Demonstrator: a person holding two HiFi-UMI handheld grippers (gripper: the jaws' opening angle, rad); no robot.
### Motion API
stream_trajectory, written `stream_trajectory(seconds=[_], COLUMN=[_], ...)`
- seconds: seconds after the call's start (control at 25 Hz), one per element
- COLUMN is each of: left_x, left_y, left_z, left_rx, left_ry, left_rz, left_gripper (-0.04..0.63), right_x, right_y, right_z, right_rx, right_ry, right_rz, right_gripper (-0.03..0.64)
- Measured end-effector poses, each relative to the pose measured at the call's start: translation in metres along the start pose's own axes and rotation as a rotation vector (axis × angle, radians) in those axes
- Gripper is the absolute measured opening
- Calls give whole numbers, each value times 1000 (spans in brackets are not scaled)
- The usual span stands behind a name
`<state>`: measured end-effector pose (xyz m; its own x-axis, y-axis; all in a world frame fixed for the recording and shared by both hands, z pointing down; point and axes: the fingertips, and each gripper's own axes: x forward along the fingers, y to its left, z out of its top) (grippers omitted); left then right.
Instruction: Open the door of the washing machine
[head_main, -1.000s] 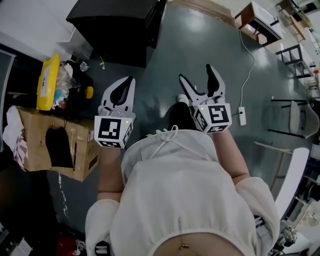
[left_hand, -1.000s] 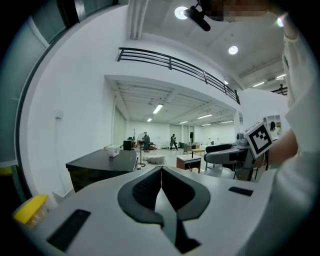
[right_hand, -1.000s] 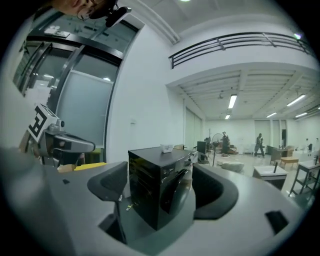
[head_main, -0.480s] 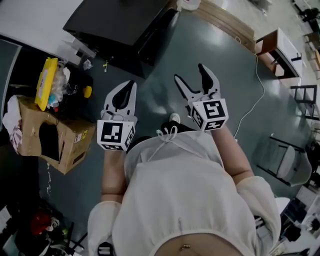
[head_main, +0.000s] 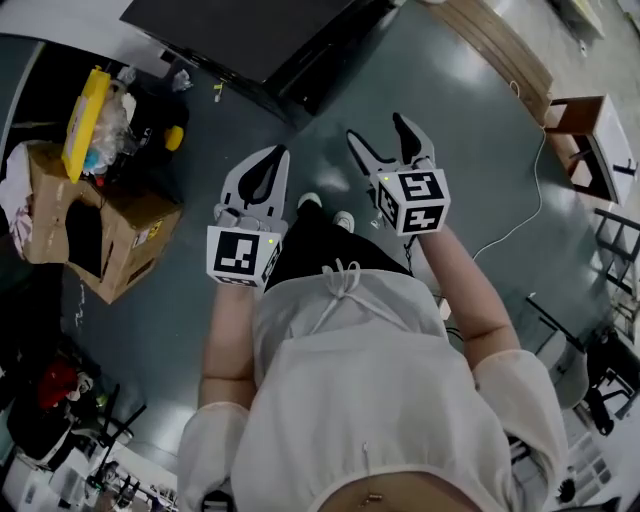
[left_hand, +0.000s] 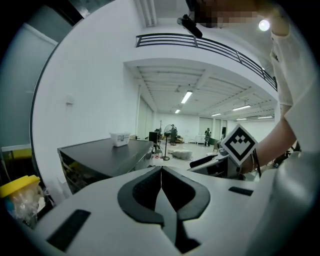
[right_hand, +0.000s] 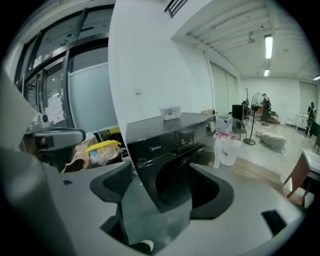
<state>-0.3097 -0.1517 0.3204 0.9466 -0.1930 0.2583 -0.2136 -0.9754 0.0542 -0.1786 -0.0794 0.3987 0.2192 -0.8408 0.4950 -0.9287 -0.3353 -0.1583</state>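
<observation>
Grey-green flooring (head_main: 480, 170) is seen beneath both grippers. The left gripper (head_main: 279, 152) is held with its jaws pressed together, and nothing is gripped. The right gripper (head_main: 377, 128) is held with its jaws wide apart; they have just been closing slightly, and nothing is gripped between them. The black washing machine (right_hand: 165, 142) is located ahead of the right gripper, well apart from it, with its door (right_hand: 170, 185) shut. A cardboard box (head_main: 120, 240) is located to the left of the left gripper.
</observation>
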Motion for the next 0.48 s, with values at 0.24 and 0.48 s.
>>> stream_trajectory(seconds=[0.24, 0.48], left_x=[39, 67], left_y=[39, 78], left_z=[-58, -114], left_rx=[-36, -59], left_ry=[44, 133], left_rz=[-16, -43], left_gripper=[21, 21], right_x=[88, 175], right_y=[-13, -19], right_z=[-55, -102], right_rx=[67, 122], right_ry=[163, 297], right_rz=[-31, -63], right_gripper=[336, 324])
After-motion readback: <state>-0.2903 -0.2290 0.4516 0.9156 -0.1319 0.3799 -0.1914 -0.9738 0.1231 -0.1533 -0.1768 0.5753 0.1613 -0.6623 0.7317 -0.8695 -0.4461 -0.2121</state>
